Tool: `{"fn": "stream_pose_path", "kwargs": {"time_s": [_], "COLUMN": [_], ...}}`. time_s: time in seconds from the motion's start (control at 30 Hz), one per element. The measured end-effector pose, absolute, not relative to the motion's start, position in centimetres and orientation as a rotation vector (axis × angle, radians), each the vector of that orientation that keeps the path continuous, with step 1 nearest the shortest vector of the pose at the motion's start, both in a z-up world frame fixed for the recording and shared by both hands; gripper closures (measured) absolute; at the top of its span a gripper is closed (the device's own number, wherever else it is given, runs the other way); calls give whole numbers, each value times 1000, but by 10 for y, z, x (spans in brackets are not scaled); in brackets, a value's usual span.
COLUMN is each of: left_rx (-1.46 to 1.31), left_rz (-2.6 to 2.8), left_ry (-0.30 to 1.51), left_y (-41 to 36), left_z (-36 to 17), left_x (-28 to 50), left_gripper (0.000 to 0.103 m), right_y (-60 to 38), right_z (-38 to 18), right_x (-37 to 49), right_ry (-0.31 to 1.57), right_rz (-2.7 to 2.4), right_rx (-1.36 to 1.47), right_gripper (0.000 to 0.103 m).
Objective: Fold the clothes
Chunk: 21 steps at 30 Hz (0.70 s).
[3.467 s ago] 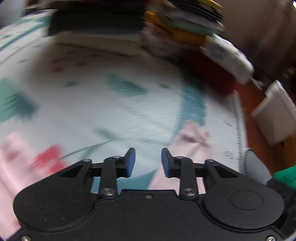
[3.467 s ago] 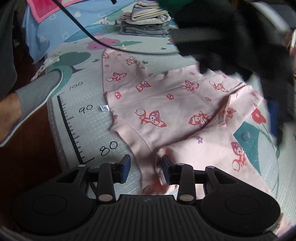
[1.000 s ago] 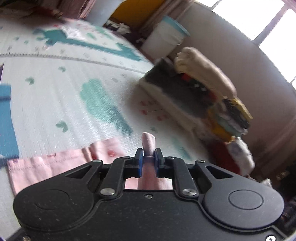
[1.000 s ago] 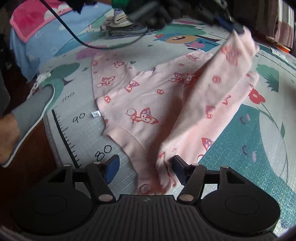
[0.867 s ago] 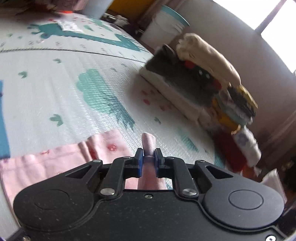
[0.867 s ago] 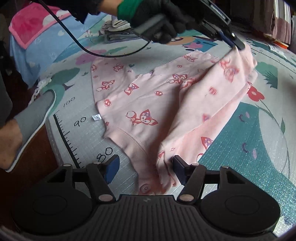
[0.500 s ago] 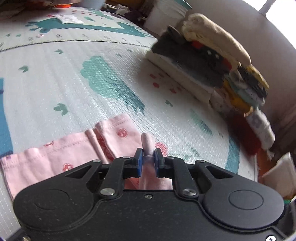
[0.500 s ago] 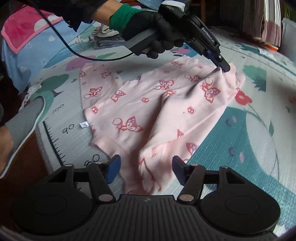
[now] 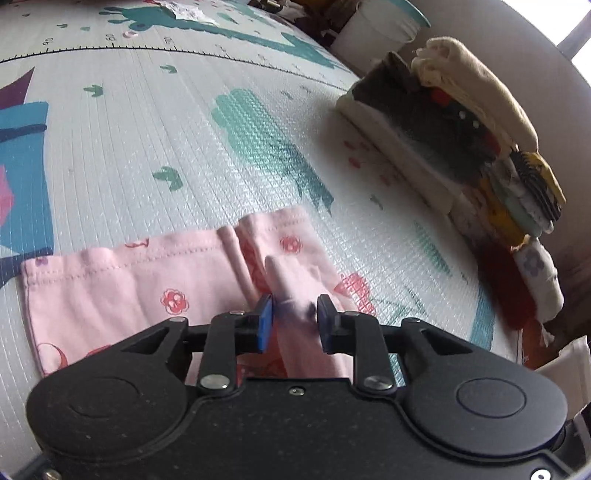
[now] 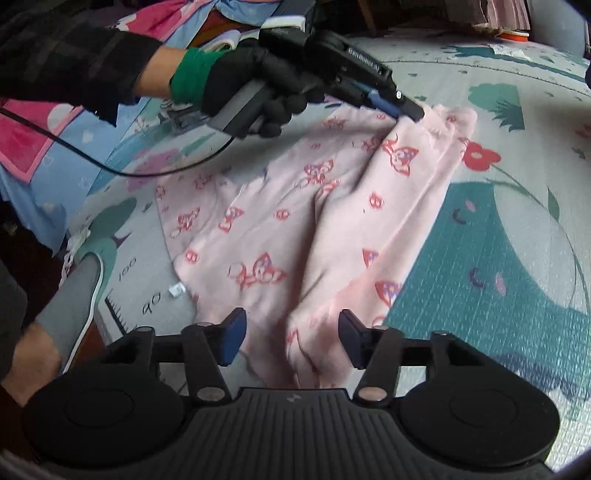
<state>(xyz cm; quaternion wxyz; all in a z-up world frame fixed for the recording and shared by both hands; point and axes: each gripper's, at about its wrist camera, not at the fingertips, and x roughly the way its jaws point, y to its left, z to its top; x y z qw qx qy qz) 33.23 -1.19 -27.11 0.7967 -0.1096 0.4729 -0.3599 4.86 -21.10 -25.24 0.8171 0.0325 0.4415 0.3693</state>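
A pink garment with red fox prints [image 10: 280,229] lies spread on the play mat, one part folded lengthwise over the rest. My left gripper [image 9: 293,325] has its jaws parted, with a ridge of the pink cloth [image 9: 291,280] loose between the fingers at the garment's far hem. It also shows in the right wrist view [image 10: 410,109], low over that hem. My right gripper [image 10: 291,339] is open and empty, just above the garment's near end.
A patterned foam play mat [image 9: 184,129] covers the floor. A stack of folded clothes [image 9: 461,147] sits at the right, a white bin [image 9: 376,31] behind it. A grey slipper [image 10: 70,295] and foot stand at the mat's left edge.
My left gripper carried the pinched cloth down to the mat and its jaws have opened. The lifted part now lies flat over the garment. My right gripper stayed open and moved closer.
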Motion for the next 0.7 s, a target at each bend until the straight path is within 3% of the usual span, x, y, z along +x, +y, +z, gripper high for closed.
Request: {"fn": "stream_pose_path", "kwargs": {"time_s": [0.07, 0.1, 0.17, 0.23, 0.6, 0.7], "left_rx": [-238, -239, -247, -251, -209, 83], "left_rz": [-771, -774, -785, -777, -788, -893], "left_ry": [1020, 1026, 1035, 1031, 996, 988], "left_y": [-11, -11, -10, -11, -14, -49], "left_z": [-271, -272, -273, -273, -256, -243], "left_x": [332, 331, 333, 336, 356, 355], "left_gripper": [81, 81, 79, 76, 75, 71], "right_y": [-211, -212, -219, -231, -253, -252], "right_z": [-256, -259, -266, -272, -283, -283], "right_x": [55, 59, 66, 69, 62, 62], "right_ry": [962, 977, 1003, 1020, 1039, 1037], "right_rz": [782, 775, 752, 722, 642, 647], "right_rx": [115, 140, 219, 319, 458, 443], "right_gripper": [55, 68, 82, 89, 92, 92]}}
